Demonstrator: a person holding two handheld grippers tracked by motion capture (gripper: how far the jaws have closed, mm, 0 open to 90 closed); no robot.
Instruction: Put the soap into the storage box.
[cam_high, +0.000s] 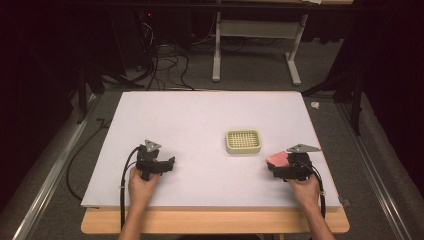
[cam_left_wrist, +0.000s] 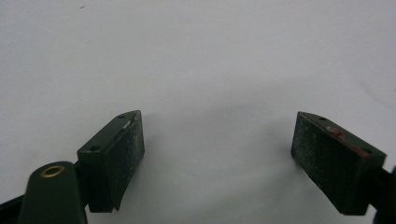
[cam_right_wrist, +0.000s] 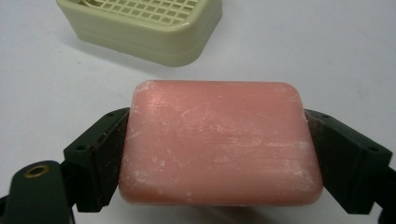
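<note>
Soap bar (cam_right_wrist: 219, 142): pink, rectangular with rounded corners; clamped flat between both pads, near table's right front, just short of dish.
Right gripper (cam_right_wrist: 219, 154): jaws spread wide, pressed against bar's two short ends; held by right hand (cam_high: 305, 192).
Left gripper (cam_left_wrist: 219, 154): jaws released, nothing between pads; rested low over bare table (cam_high: 200, 115), well apart from bar.
Soap dish (cam_high: 243, 141): pale green, gridded top, unoccupied; stood right of centre.

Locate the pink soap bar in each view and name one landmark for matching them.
High view: the pink soap bar sits lower right, between the right gripper's fingers.
Left gripper view: bare white table, no soap.
Right gripper view: soap centre, pressed between both fingers.
Shared landmark: the green soap dish, just beyond the soap.
</note>
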